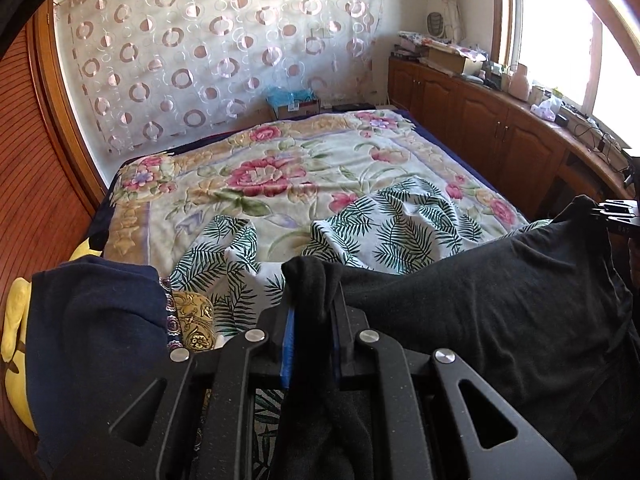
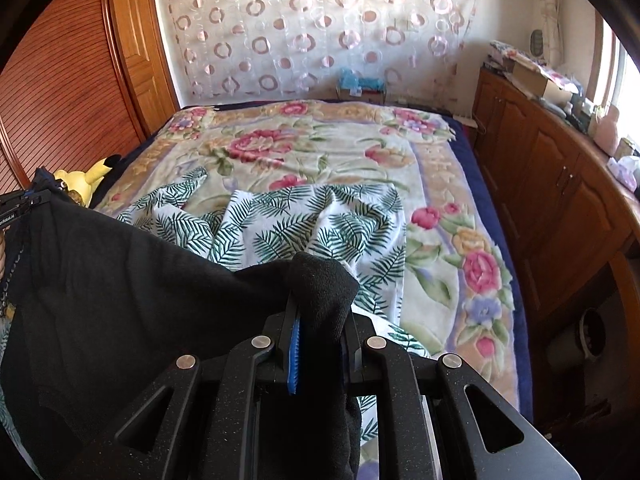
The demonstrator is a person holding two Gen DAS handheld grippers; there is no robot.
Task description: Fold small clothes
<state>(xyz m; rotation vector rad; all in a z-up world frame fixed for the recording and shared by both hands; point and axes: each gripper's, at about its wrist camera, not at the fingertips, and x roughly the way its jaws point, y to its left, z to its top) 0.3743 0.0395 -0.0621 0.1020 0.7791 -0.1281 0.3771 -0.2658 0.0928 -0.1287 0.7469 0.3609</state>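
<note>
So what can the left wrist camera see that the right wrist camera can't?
Only the left wrist view shows the dark navy garment bunched at the left and the gold patterned cloth beside it. Only the right wrist view shows the dark round bin on the floor by the cabinets. Both show the black garment stretched between the left claw and the right claw, the leaf-print garment on the flowered blanket, and the yellow plush toy.
</note>
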